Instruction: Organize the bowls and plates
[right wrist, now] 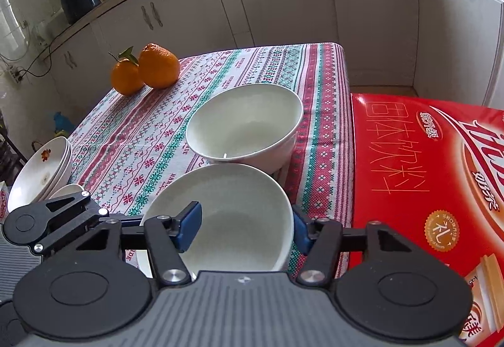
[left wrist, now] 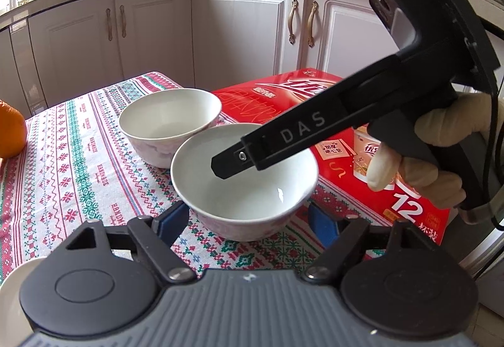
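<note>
I am working two hand-held tools over a counter (right wrist: 132,139) covered with a red, green and white patterned cloth. Two plain white ceramic bowls sit touching each other near its right edge, beside a large red printed carton (right wrist: 425,176).

My right tool (right wrist: 247,228) has its blue pads clamped across the wall of the near white bowl (right wrist: 239,214): one pad inside the basin, the other against the outside of the rim. The jaws are drawn in as far as the wall allows, so I judge the grip made. In the left wrist view the same right tool reaches in from the right, its black finger dipping into that bowl, with a gloved hand (left wrist: 441,154) on the handle.

My left tool (left wrist: 249,217) sits low in front of the same bowl, jaws about half open, a blue pad at either side of the bowl's base. Whether they press on it I cannot tell.

The far white bowl (right wrist: 245,123) stands empty behind. A stack of shallow white dishes with a flower print (right wrist: 44,167) rests at the left edge, and two oranges (right wrist: 145,69) sit at the far corner.

To do this step well, I would lift the near bowl straight up, keep it level, then lower it squarely into the far bowl without knocking the rims.
</note>
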### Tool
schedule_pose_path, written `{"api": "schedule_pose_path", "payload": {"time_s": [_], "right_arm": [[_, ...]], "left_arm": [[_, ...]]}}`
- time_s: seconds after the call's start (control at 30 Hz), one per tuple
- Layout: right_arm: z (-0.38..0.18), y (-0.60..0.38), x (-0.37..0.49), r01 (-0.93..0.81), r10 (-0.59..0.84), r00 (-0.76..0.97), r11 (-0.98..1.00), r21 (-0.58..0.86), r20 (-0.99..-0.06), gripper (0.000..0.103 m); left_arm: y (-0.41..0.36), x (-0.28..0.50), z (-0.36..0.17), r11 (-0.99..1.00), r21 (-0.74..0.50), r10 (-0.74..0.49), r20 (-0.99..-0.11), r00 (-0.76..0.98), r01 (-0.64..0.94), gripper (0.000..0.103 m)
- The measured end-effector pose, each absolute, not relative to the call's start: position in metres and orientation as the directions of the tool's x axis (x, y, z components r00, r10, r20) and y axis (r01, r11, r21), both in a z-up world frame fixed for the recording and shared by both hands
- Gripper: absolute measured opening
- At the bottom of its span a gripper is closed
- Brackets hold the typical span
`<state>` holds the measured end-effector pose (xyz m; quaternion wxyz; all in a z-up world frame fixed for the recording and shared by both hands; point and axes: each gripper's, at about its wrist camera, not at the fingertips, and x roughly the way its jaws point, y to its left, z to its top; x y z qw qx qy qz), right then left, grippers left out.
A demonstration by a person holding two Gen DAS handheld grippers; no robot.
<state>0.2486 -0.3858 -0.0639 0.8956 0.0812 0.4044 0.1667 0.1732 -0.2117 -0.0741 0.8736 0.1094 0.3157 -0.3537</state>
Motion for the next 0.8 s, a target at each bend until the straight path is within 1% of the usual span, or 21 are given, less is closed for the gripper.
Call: {"api": "schedule_pose_path", "payload": {"time_s": [0.17,0.6,0.8], "right_arm": [[-0.064,-0.384,0.247,-0.225,0.356,0.617,0.934,0.277,-0.702,0.064],[-0.058,-0.383,0.237,-0.212,0.339,0.621,0.941,0.266,-0.706,0.065],[-0.052,-0.384,0.227,-0.203,0.335,0.63,0.942,0.268,-0.701,0.065]], "left_arm": [[-0.209,0.175,-0.074,0.734,-0.045,-0.55,-0.626,0.553,0.678,0.08],[-0.207,0.172,-0.072,0.712,-0.056,-0.568,-0.632,0.527,0.7,0.08],[-0.205,0.165,-0.064,0.7,-0.043,-0.574,-0.627,0.526,0.713,0.08]]}}
